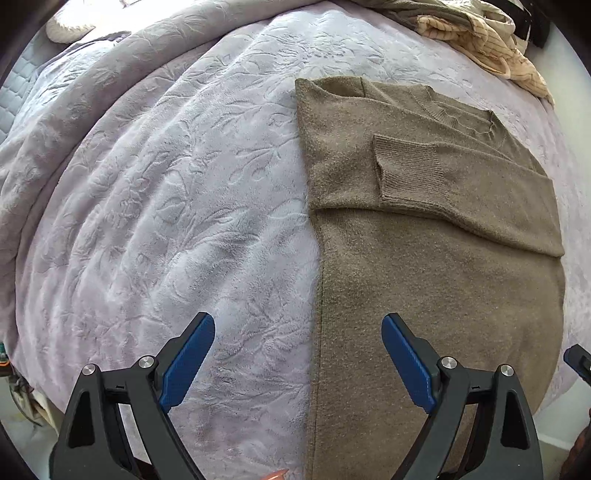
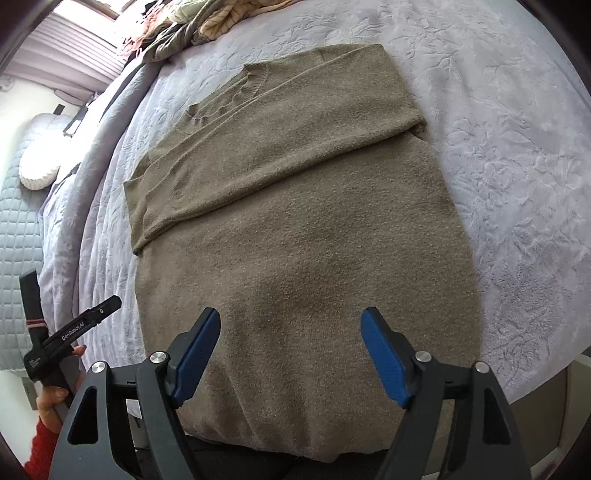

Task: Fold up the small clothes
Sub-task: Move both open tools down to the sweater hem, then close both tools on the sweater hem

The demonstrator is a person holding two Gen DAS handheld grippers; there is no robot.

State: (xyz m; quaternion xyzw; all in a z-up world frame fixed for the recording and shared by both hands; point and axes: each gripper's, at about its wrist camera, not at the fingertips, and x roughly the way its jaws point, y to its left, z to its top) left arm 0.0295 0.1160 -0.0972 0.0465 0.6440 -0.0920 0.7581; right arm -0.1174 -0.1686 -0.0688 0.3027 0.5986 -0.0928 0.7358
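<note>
An olive-brown knit sweater (image 1: 424,258) lies flat on the bed, both sides folded inward, with one ribbed sleeve cuff (image 1: 402,170) lying across the chest. It also shows in the right wrist view (image 2: 306,240), neckline at the far end. My left gripper (image 1: 298,354) is open and empty, hovering over the sweater's left edge near the hem. My right gripper (image 2: 291,347) is open and empty above the sweater's lower part. The left gripper (image 2: 70,332) shows at the left edge of the right wrist view, with a hand on it.
A lavender embossed plush blanket (image 1: 166,221) covers the bed. A heap of other clothes, cream and olive, (image 1: 480,33) lies at the far end; it also shows in the right wrist view (image 2: 207,22). A white pillow (image 2: 37,173) lies at the left.
</note>
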